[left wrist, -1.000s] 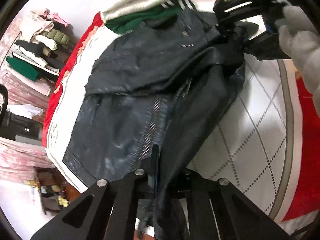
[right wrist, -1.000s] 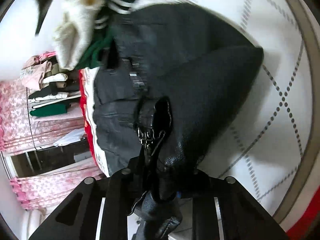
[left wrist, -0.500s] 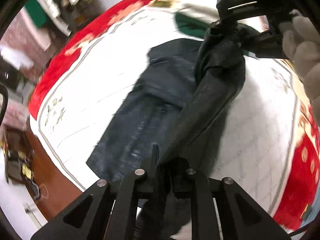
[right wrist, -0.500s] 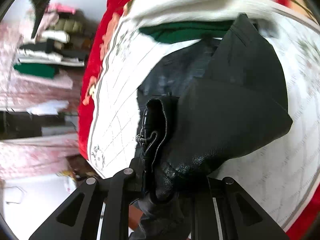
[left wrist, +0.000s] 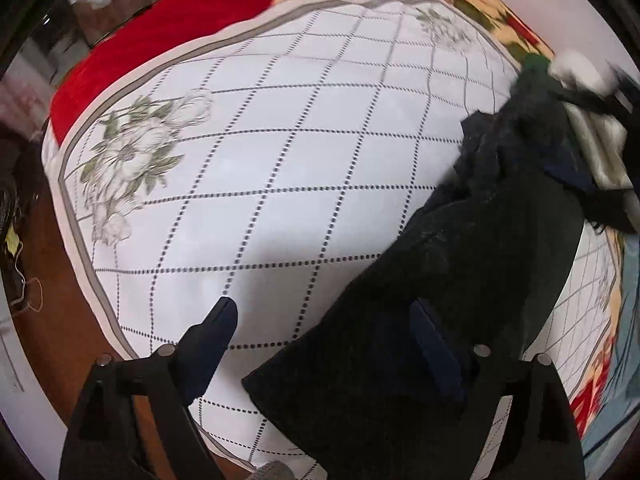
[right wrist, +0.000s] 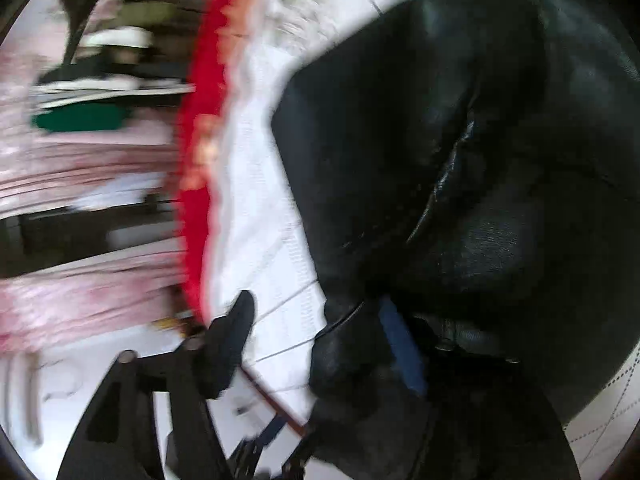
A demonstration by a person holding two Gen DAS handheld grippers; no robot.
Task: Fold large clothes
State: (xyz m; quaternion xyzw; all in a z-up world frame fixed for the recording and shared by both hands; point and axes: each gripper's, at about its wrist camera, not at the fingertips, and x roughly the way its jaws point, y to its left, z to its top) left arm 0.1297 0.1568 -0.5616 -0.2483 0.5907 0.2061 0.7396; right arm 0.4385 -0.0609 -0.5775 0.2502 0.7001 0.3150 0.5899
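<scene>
Tongs: your left tongs (left wrist: 324, 336) and right tongs (right wrist: 320, 328) both gape apart above the black leather jacket (left wrist: 460, 280) on the white quilted bed (left wrist: 260, 152).

Left of the black jacket (left wrist: 460, 280) the white quilt (left wrist: 260, 160) lies bare — room to pass; behind the jacket, piled clothes (left wrist: 576, 72) block.

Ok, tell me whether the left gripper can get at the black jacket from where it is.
Probably yes: the left gripper is open, and the black jacket already lies partly between its jaws with nothing in between.
</scene>
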